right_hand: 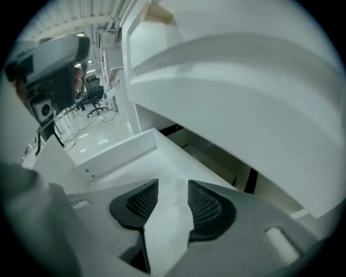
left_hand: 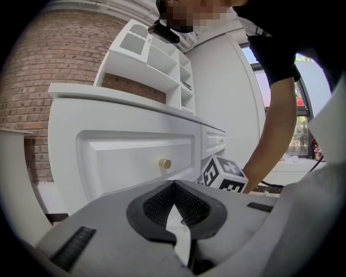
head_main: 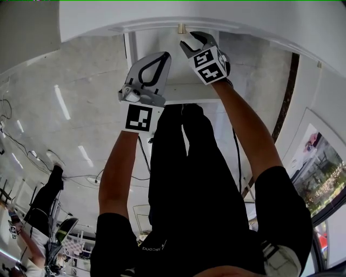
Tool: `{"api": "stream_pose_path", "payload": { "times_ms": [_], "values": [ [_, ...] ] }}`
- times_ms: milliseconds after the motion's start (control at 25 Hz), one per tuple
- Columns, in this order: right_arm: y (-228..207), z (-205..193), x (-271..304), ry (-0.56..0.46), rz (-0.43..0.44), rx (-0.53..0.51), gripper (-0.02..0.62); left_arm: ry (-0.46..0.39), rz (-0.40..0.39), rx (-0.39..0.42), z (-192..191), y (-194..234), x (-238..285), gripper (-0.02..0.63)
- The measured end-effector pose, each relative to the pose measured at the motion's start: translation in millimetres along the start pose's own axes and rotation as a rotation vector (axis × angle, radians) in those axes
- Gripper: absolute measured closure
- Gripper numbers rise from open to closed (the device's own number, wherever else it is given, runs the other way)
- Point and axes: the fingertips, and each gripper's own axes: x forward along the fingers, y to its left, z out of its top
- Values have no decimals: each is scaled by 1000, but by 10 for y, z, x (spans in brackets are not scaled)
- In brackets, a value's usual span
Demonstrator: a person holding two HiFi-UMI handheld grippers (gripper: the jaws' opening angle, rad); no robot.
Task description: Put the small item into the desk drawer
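A white desk (head_main: 162, 16) runs along the top of the head view, with a brass knob (head_main: 182, 26) under its curved edge. Below it a white drawer (head_main: 178, 93) stands pulled out. My right gripper (head_main: 193, 43) reaches over that drawer; in the right gripper view its jaws (right_hand: 173, 186) stand open over the bare white drawer floor (right_hand: 162, 162), with nothing between them. My left gripper (head_main: 162, 58) hangs beside it, left of the drawer, shut and holding nothing (left_hand: 173, 185). It faces a drawer front with the knob (left_hand: 165, 163). No small item shows in any view.
A white shelf unit (left_hand: 157, 59) stands on the desk against a brick wall (left_hand: 54, 48). The drawer's side wall (right_hand: 116, 154) rises left of my right jaws. On the glossy floor are cables (head_main: 143, 157), an office chair (head_main: 64, 230) and another person (head_main: 46, 200).
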Motion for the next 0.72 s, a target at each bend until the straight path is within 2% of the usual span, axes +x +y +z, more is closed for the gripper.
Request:
{"api": "stream_pose_path", "payload": {
  "times_ms": [400, 720],
  "values": [
    [151, 574, -1167, -195, 23, 33, 502, -19, 18, -31, 543, -186, -234, 607],
    [108, 1306, -2325, -419, -2, 50, 543, -56, 71, -25, 1390, -336, -409, 607]
  ]
}}
